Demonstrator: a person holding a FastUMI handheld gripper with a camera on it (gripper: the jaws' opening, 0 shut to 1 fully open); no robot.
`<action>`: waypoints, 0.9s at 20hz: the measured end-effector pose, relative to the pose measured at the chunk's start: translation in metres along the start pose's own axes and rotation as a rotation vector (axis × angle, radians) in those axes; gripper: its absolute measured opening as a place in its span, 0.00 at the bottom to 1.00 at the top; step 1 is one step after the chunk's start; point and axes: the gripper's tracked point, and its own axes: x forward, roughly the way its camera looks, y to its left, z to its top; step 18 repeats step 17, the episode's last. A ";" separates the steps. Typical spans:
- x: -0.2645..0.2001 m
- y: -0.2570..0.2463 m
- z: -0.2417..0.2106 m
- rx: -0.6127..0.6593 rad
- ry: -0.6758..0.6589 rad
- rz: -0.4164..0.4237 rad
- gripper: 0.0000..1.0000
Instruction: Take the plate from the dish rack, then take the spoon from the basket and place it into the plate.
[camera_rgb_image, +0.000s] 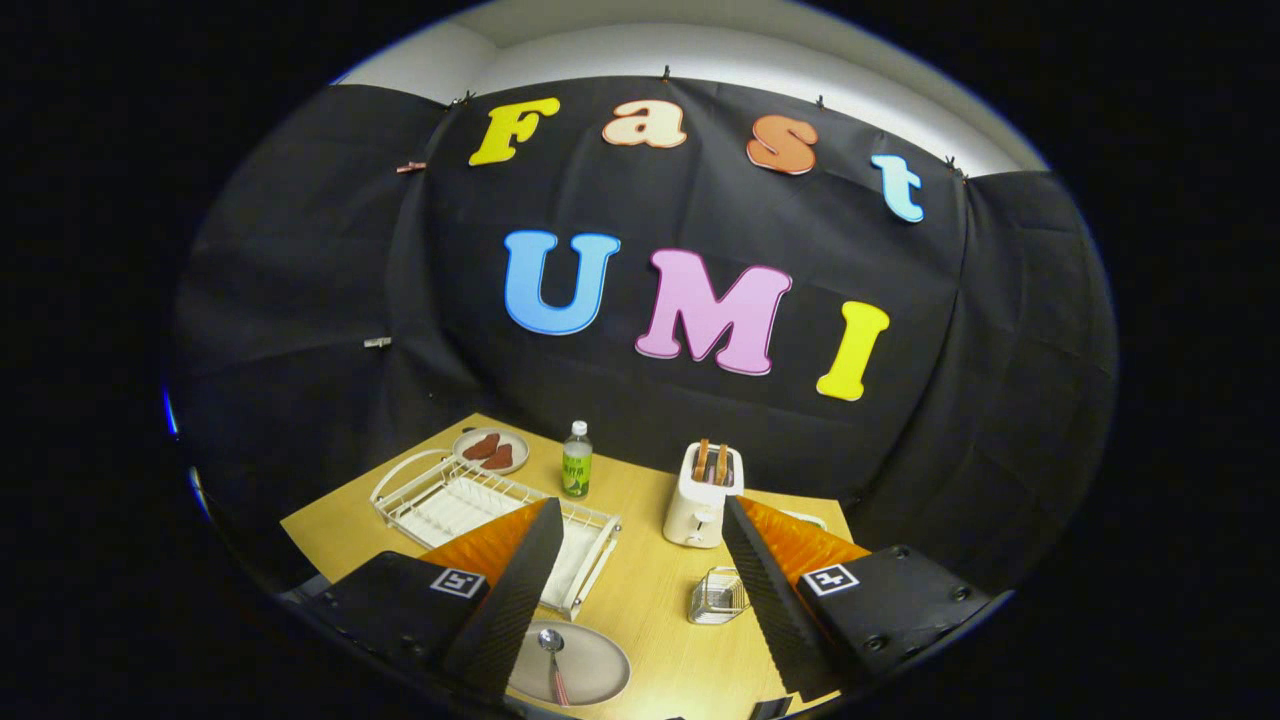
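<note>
A pale round plate (590, 668) lies on the wooden table (650, 600) close in front, partly behind my left finger. A spoon (552, 650) rests in the plate, bowl pointing away from me. The white wire dish rack (470, 505) stands beyond the left finger with no plate in it. A small wire basket (718, 595) sits just inside the right finger. My gripper (640, 590) hangs above the table, open, nothing between its fingers.
A white toaster (700, 495) with two slices in its slots stands beyond the basket. A small bottle with a green label (576, 462) is behind the rack. A plate of reddish food (490, 450) sits at the table's far left corner.
</note>
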 end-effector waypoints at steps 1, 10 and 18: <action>-0.002 -0.004 0.011 0.012 -0.027 -0.012 0.98; -0.022 -0.042 0.046 -0.001 -0.122 -0.099 0.98; -0.023 -0.054 0.043 0.016 -0.105 -0.113 0.98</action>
